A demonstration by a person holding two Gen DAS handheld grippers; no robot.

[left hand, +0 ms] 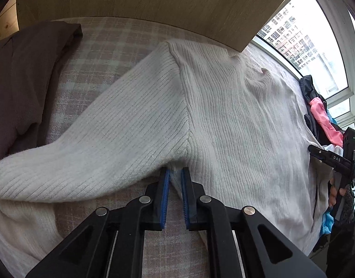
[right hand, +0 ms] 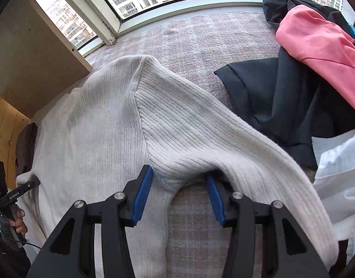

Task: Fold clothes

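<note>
The cream ribbed sweater (left hand: 223, 106) lay flat on the checked blanket (left hand: 103, 53), soft and stretchy (likely to sag), so both armpit seams suited gripping: the left gripper (left hand: 175, 173) nearly closed there, the right gripper (right hand: 179, 180) open astride its fold

The left wrist view looks steeply down along its own fingers (left hand: 164, 192), very close to the white ribbed sweater (left hand: 223, 115), at the armpit of one sleeve; the window (left hand: 300, 44) lies to its upper right. The right wrist view looks down just as steeply and closely at the opposite armpit, facing the window head on. Both share the sweater's body, the checked blanket (right hand: 200, 39) and the clothes pile (right hand: 311, 46). Each catches the other hand-held device at its edge.
</note>
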